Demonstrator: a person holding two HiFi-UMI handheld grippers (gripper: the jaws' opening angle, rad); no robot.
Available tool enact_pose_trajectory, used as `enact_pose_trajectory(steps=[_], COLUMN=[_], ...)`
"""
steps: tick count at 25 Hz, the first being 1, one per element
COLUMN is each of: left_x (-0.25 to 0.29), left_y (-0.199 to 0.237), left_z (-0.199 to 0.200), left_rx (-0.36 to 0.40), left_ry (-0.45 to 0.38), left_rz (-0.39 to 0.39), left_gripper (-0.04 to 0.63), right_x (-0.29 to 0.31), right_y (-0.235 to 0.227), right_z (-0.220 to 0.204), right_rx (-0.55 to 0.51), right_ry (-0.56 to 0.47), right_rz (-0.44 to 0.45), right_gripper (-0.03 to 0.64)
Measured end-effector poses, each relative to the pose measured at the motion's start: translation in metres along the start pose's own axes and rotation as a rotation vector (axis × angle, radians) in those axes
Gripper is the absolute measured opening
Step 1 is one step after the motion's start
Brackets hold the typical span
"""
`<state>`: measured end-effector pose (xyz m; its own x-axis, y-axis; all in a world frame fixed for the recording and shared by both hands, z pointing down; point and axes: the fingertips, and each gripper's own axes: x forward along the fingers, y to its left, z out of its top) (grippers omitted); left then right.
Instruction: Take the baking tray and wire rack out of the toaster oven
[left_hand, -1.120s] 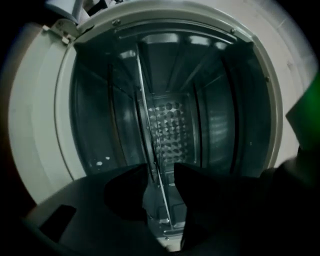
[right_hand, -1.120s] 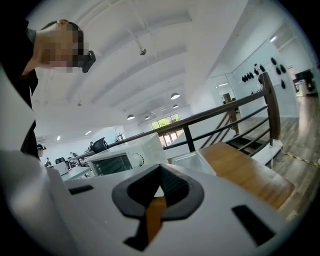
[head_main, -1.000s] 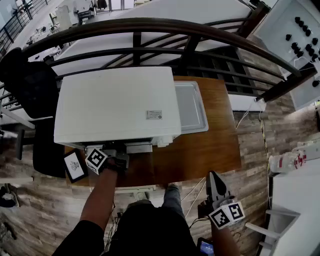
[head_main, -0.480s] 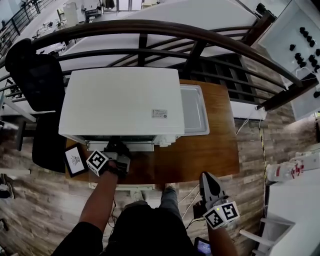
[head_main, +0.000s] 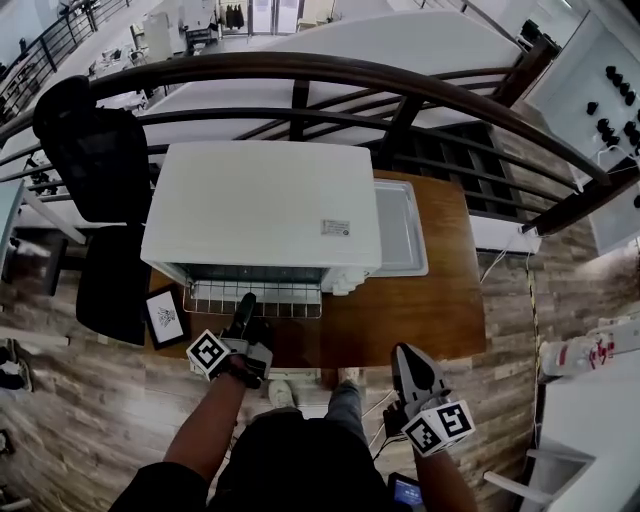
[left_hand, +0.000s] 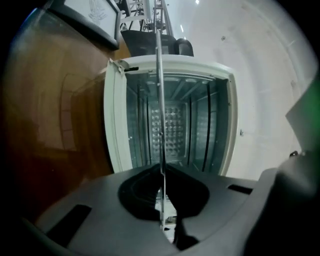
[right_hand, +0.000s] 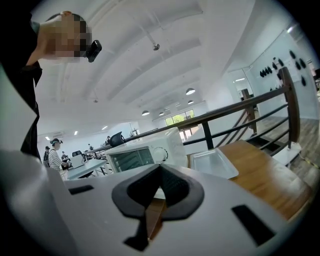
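- A black chair (head_main: 88, 150) stands at the far left, off the worktop (head_main: 430, 310), on a floor (head_main: 60, 420) of grey-brown planks.
- A small framed picture (head_main: 165, 318) sits at the front left corner of the wooden worktop.
- The white toaster oven (head_main: 265, 205) fills the left and middle of the worktop, with its front towards the person.
- The wire rack (head_main: 255, 297) juts partway out of the oven's front opening.
- The left claw (head_main: 244, 303) is clenched on the rack's front edge. In the left gripper view the rack shows edge-on, a thin line running from the pads into the oven's cavity.
- The baking tray (head_main: 402, 225) lies flat on the worktop, just beside the oven's right side.
- The right claw (head_main: 408, 362) hangs off the worktop's front right edge, over the floor. Its pads are pressed together with nothing between them.
- A dark curved railing (head_main: 400, 80) arcs behind the worktop, with an open, bright hall beyond it.
- At the far right is a white panel (head_main: 610, 100) studded with black knobs.
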<state>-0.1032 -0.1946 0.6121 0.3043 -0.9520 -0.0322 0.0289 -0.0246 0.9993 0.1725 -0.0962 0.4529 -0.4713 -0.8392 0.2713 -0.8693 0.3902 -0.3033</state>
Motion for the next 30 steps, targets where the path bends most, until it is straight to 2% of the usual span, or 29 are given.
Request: enact_pose_trajectory(steps=[8, 19, 22, 25, 30], left_x=[-0.044, -0.093, -0.096, -0.111, -0.143], left_y=[-0.007, -0.031, -0.035, -0.047, -0.061], left_z=[-0.018, -0.031, -0.033, -0.042, -0.054], left_rx=[-0.038, -0.019, -0.021, -0.026, 0.014], left_ry=[0.014, 0.023, 0.002, -0.029, -0.088], left_rz=[-0.019, -0.027, -0.034, -0.073, -0.089], left_gripper=[0.009, 0.011, 0.011, 0.008, 0.008], right_x=[0.003, 0.007, 0.012, 0.009, -0.009], right_y=[0.034, 0.058, 0.058, 0.055, 0.043], right_z=[-0.009, -0.019, -0.008, 0.001, 0.013], right_rx=[-0.010, -0.008, -0.020, -0.041, -0.039], right_ry=[-0.001, 0.044, 0.035, 0.037, 0.050], right_rz=[0.083, 0.183, 0.223, 0.256, 0.284], right_gripper=[-0.003, -0.003, -0.002, -0.002, -0.003])
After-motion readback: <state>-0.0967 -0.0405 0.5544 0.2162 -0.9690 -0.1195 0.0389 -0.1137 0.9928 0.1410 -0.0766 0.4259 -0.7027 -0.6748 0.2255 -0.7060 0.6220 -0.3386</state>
